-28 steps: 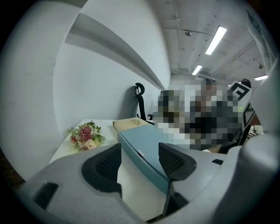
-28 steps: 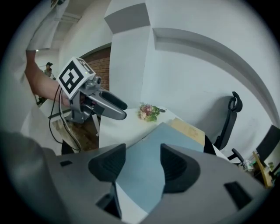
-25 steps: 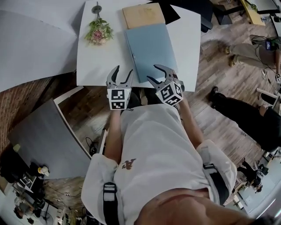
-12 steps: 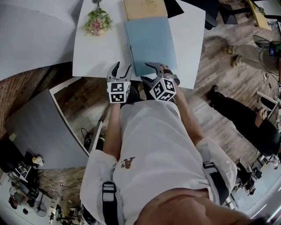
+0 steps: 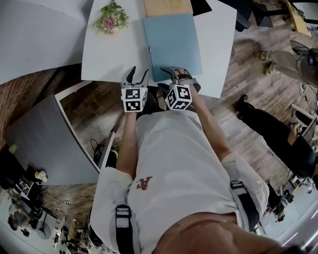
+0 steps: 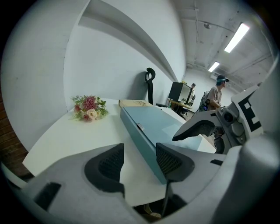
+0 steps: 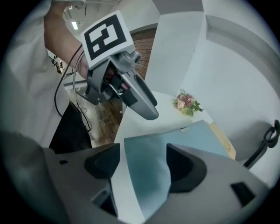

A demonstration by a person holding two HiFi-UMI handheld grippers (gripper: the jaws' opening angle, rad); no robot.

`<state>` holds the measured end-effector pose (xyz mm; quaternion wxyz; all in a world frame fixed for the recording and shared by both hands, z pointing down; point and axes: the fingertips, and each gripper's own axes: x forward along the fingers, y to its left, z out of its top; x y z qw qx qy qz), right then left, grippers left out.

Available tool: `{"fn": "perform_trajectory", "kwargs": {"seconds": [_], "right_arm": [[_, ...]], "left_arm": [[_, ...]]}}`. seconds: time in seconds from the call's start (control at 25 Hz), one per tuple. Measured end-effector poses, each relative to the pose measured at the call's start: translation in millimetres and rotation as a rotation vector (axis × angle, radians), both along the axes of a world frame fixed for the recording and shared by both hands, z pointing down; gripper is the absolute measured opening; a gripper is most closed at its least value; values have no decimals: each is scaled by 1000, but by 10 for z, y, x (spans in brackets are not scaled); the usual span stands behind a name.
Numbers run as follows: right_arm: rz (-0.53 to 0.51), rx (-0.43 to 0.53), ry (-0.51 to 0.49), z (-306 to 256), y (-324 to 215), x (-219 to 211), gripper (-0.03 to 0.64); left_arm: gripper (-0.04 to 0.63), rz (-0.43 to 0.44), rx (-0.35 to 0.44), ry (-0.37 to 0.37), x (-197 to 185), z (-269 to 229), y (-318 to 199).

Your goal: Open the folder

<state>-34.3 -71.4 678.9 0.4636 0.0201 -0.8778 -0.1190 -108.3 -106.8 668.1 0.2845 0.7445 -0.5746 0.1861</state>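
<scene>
The blue folder (image 5: 171, 44) lies closed and flat on the white worktop (image 5: 114, 57), its near edge close to the worktop's near edge, with a tan board (image 5: 166, 6) just beyond its far end and a bunch of flowers (image 5: 112, 19) well apart to the far left. The left tool (image 6: 140, 152) has its jaws apart and empty, aimed at the folder's near left corner, where the thick left edge with a small clip looks like the spine. The right tool (image 7: 142, 158) is also spread, holding nothing, with the folder's near edge in the gap between its jaws. The main risk, as I judge it, is that the right tool closes over the whole thickness rather than the top cover alone, so the folder lifts shut instead of opening. A flat cover on a smooth worktop also gives little to catch: a jaw may skid and push the folder far, into the board. If the left tool does not pin the spine side, the folder may pivot or slide off the near edge.
</scene>
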Motion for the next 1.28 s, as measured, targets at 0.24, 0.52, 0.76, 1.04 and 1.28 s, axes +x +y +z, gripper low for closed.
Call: {"fn": "perform_trajectory", "kwargs": {"seconds": [0.24, 0.52, 0.76, 1.04, 1.28], "right_arm": [[-10, 15, 30, 99, 12, -7, 316], [4, -27, 35, 169, 7, 6, 258], [-9, -114, 31, 112, 61, 8, 207], [12, -187, -24, -21, 122, 22, 105], [24, -150, -54, -141, 131, 15, 51]], "left_arm": [[229, 8, -7, 2, 31, 23, 43], [227, 22, -8, 9, 55, 43, 60], [224, 31, -10, 10, 64, 54, 71], [219, 60, -33, 8, 137, 139, 123], [218, 89, -40, 5, 190, 163, 138]]}}
